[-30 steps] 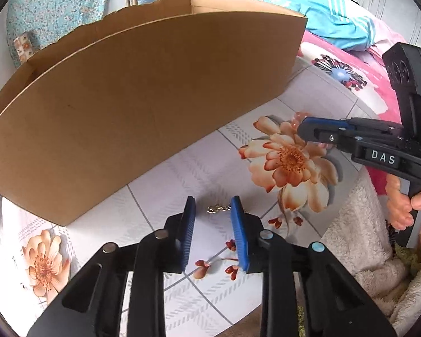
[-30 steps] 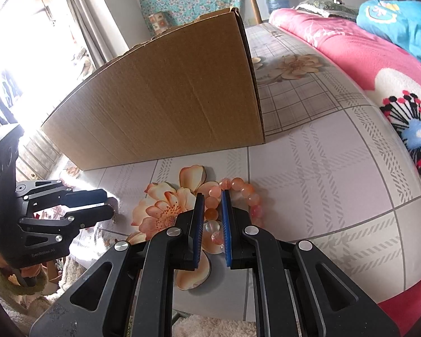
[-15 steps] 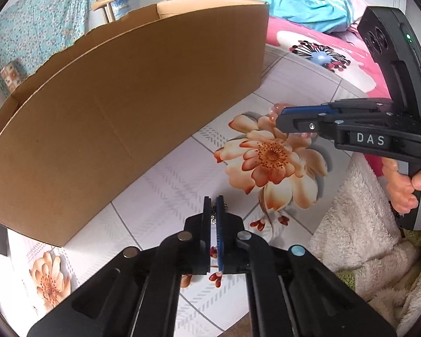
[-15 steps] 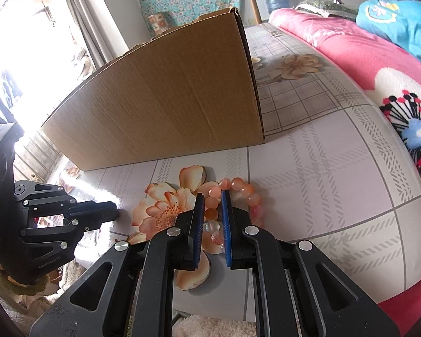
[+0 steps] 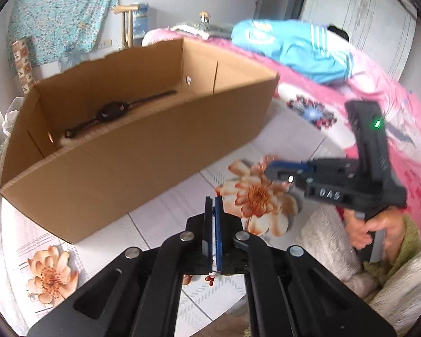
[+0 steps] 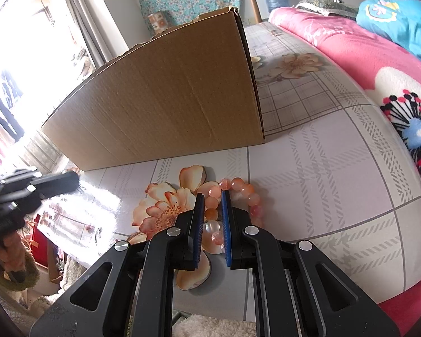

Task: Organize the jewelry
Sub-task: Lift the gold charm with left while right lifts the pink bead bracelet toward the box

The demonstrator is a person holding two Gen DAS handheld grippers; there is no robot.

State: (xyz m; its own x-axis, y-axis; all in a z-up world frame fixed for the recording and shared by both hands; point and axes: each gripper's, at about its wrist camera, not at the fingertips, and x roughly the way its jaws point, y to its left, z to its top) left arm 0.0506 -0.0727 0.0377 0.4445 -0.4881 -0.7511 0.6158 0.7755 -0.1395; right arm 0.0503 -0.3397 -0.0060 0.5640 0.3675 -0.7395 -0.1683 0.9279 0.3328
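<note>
Jaws of my left gripper [image 5: 214, 219] are pressed together; I can't make out from its own view whether anything is pinched between the blue pads. I judge it is mid-carry, near the front wall of the cardboard box [image 5: 143, 151] and high enough that I see over the rim. Right gripper [image 6: 212, 216], in front of that box and just off its right corner, is clamped on the pink bead bracelet [image 6: 238, 193], which lies on the floral tablecloth [image 6: 322, 168] with most beads fanned out beyond the fingertips. Inside the box, toward its back wall, a dark wristwatch [image 5: 112, 111] lies flat. Step in hand, as I read it: moving pieces into the box. Next I'd need the left tips past the front rim before parting them, then lift the bracelet clear of the cloth.
</note>
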